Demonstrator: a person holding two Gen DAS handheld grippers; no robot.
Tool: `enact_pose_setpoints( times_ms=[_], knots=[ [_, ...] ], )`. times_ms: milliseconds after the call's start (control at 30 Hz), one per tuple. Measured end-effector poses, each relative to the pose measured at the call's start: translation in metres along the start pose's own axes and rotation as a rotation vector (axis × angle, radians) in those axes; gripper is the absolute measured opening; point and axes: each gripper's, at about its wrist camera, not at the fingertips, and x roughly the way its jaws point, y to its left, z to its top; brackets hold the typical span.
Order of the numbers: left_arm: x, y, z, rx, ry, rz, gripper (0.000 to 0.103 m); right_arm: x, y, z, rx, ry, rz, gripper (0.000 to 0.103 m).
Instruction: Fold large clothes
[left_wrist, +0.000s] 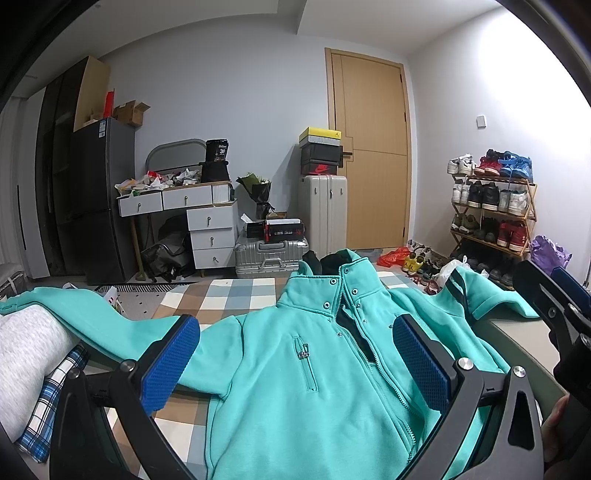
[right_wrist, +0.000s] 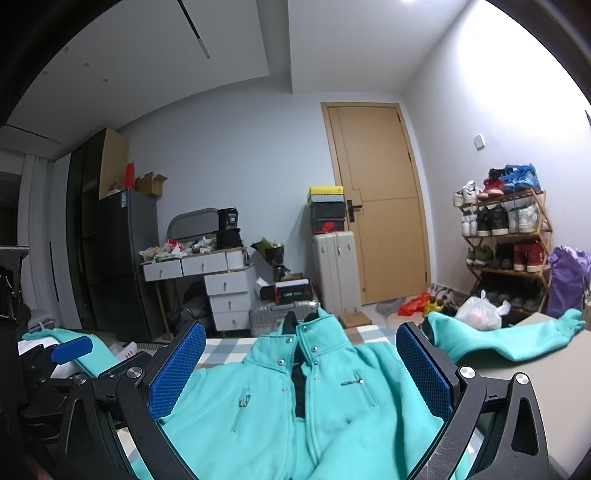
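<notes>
A teal zip-up jacket (left_wrist: 280, 354) lies front up on a checked bedspread (left_wrist: 229, 291), collar pointing away, both sleeves spread sideways. Its left sleeve (left_wrist: 88, 317) runs off to the left; its right sleeve (right_wrist: 517, 339) drapes over a pale surface. My left gripper (left_wrist: 295, 362) hovers open over the jacket's chest, blue pads (left_wrist: 173, 362) wide apart, nothing between them. In the right wrist view the jacket (right_wrist: 295, 406) fills the lower middle, and my right gripper (right_wrist: 301, 369) is open above it, empty. The right gripper (left_wrist: 557, 295) also shows at the right edge of the left wrist view.
A grey cloth (left_wrist: 26, 354) and blue plaid fabric (left_wrist: 48, 402) lie at the left. Beyond the bed stand a dark fridge (left_wrist: 99, 199), a cluttered white dresser (left_wrist: 199, 218), suitcases (left_wrist: 325, 214), a wooden door (left_wrist: 373, 147) and a shoe rack (left_wrist: 491, 206).
</notes>
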Motion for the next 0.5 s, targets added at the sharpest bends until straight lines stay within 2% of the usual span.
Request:
enact_pose_setpoints(
  times_ms=[367,500],
  knots=[
    [-0.002,0.002,0.0,0.015,0.0,-0.001,0.102,0.003,-0.003,0.0,0.019,0.018,-0.003,0.103],
    [0.004,-0.002,-0.002,0.023,0.025,-0.003,0.102,0.014,-0.025,0.003,0.107,0.074,0.004,0.103]
  ],
)
